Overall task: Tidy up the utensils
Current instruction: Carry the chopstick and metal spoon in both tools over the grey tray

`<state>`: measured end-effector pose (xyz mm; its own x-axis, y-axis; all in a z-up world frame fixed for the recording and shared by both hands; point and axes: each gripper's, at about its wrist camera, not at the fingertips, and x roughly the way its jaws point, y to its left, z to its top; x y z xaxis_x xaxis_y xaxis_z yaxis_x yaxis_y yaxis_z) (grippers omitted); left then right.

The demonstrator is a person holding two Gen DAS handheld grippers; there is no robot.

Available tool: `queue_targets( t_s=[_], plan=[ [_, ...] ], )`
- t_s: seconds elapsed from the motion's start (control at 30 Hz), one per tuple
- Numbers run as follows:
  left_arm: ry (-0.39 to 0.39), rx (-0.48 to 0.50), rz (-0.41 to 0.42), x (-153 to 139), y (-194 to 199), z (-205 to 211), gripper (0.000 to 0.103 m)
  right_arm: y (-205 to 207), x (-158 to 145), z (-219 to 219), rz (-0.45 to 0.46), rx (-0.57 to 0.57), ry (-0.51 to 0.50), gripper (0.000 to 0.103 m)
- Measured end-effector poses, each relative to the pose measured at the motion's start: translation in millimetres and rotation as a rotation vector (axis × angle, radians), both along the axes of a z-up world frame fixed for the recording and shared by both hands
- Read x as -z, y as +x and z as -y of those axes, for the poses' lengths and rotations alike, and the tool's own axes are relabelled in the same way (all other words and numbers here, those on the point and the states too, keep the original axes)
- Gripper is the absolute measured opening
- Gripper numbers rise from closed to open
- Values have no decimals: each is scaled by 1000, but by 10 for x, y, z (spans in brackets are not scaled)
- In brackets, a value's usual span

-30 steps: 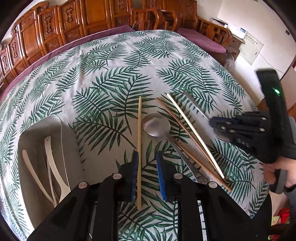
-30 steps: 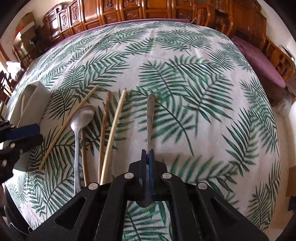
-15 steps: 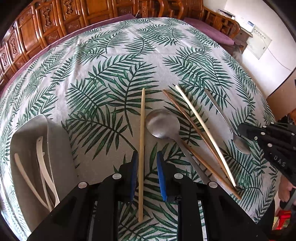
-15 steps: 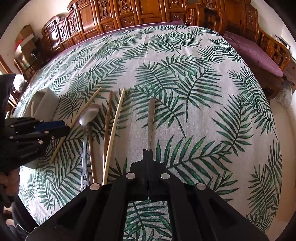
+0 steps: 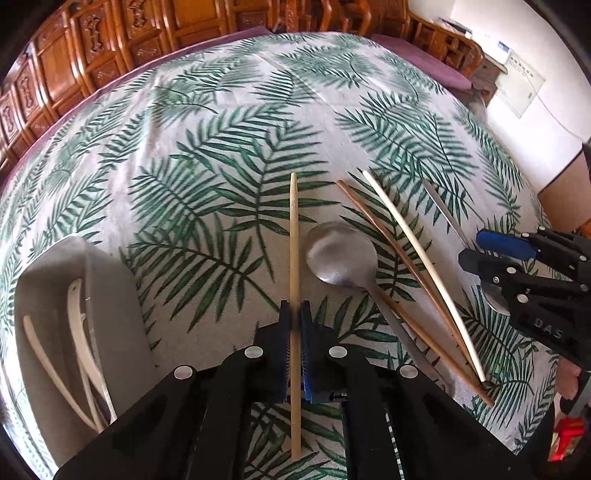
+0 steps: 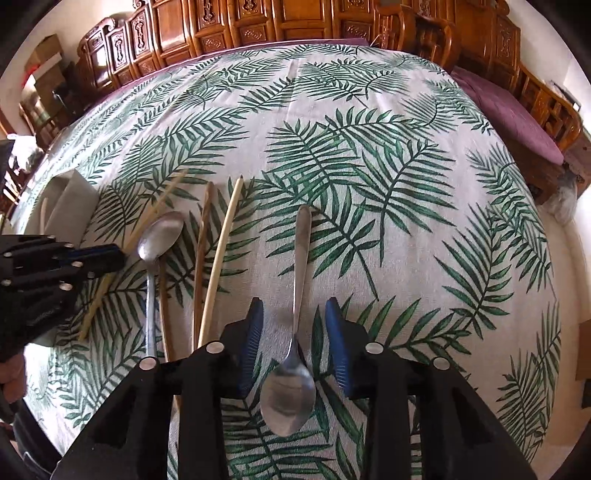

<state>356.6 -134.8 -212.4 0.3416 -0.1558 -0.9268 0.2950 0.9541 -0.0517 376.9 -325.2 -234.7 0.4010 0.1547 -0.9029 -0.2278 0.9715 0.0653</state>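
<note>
The left gripper [image 5: 294, 319] is clamping the bamboo chopstick [image 5: 293, 236], its jaws having just closed on the stick lying flat on the tabletop [image 5: 229, 122]. A level lift is looking wise, since the grip sits toward the near end. The gray tray [image 5: 107, 295] is waiting off to its left. The right gripper [image 6: 294, 325] is spreading, straddling the small spoon [image 6: 295, 332] without pressing.

A home dining room: round table under a palm-leaf tablecloth [image 5: 229, 122], ringed by carved wooden chairs [image 6: 229, 22], with chopsticks [image 5: 421, 266] and spoons [image 6: 295, 332] laid out.
</note>
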Motion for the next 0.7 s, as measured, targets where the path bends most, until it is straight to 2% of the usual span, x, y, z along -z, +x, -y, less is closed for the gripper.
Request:
queue_targets(
  t_s=[0.17, 0.2, 0.43, 0.7],
  plan=[
    [-57, -17, 30, -191, -117, -121, 4, -11, 15, 11, 21, 2, -45, 17],
    [-66, -17, 40, -255, -161, -138, 4, -12, 14, 16, 19, 9, -52, 4],
    [-118, -13, 117, -688, -452, -283, 4, -61, 0, 62, -25, 39, -20, 3],
    [-125, -18, 188, -1003, -699, -541, 4, -346, -248, -3, 12, 45, 14, 3]
  ],
)
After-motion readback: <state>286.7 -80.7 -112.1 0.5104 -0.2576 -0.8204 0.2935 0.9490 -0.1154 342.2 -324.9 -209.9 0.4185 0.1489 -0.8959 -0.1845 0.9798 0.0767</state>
